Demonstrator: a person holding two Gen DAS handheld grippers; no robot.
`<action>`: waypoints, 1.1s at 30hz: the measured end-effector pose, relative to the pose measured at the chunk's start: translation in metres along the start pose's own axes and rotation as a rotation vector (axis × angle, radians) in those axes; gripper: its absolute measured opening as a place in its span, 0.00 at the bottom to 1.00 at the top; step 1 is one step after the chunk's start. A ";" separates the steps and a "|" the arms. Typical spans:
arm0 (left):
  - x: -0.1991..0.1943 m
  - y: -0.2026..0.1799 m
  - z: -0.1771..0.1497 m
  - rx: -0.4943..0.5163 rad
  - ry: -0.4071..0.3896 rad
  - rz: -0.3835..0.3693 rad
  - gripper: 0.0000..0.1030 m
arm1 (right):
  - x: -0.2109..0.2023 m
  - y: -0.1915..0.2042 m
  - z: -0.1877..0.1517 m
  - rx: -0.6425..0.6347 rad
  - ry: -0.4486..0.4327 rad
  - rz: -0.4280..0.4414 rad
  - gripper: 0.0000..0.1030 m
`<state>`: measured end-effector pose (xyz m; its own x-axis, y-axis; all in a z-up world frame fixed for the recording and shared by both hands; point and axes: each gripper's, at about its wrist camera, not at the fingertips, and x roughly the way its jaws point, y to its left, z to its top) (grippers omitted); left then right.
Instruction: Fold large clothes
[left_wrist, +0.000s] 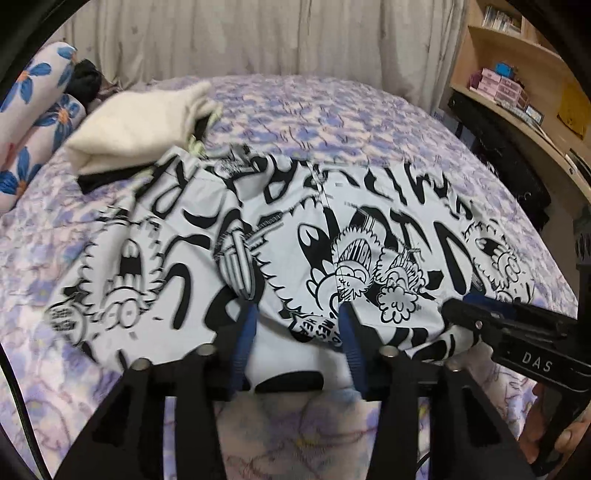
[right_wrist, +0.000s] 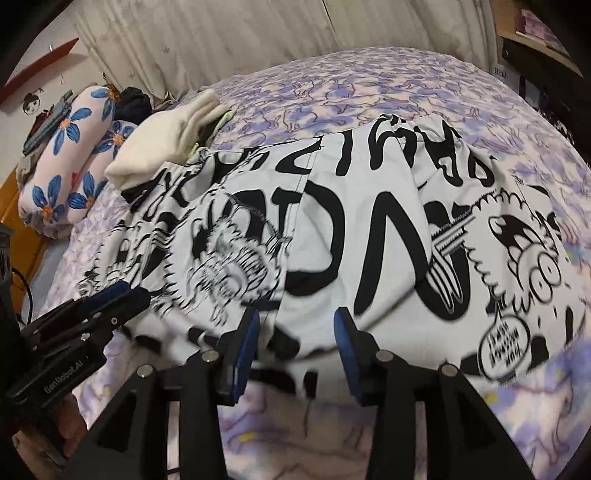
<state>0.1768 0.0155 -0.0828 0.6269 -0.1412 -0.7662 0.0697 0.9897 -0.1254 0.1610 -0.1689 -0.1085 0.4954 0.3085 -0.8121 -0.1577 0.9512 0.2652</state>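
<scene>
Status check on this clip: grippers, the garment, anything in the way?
Left gripper open, right gripper open, both at near hem. Black-and-white cartoon-print garment spread on purple floral bedspread, released. Cream folded cloth touches its far corner.

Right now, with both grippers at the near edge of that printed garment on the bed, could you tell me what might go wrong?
1. Both the left gripper and right gripper stand open over the printed garment, so its near hem could slump and undo the fold.
2. The garment's far corner touches the folded cream cloth; tugging might drag that cloth askew.
3. Creases run across the garment's middle; folding over them could set wrinkles.
</scene>
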 end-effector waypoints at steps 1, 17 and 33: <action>-0.009 0.001 -0.001 -0.001 -0.013 0.003 0.45 | -0.007 0.001 -0.003 0.003 -0.005 0.008 0.41; -0.104 0.039 -0.034 -0.139 -0.083 0.022 0.63 | -0.136 0.020 -0.033 -0.094 -0.173 -0.025 0.41; -0.032 0.075 -0.072 -0.310 0.086 -0.069 0.72 | -0.089 0.027 -0.033 -0.169 -0.074 -0.071 0.41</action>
<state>0.1061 0.0924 -0.1129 0.5601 -0.2226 -0.7979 -0.1376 0.9249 -0.3546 0.0844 -0.1704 -0.0460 0.5709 0.2450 -0.7836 -0.2582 0.9596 0.1119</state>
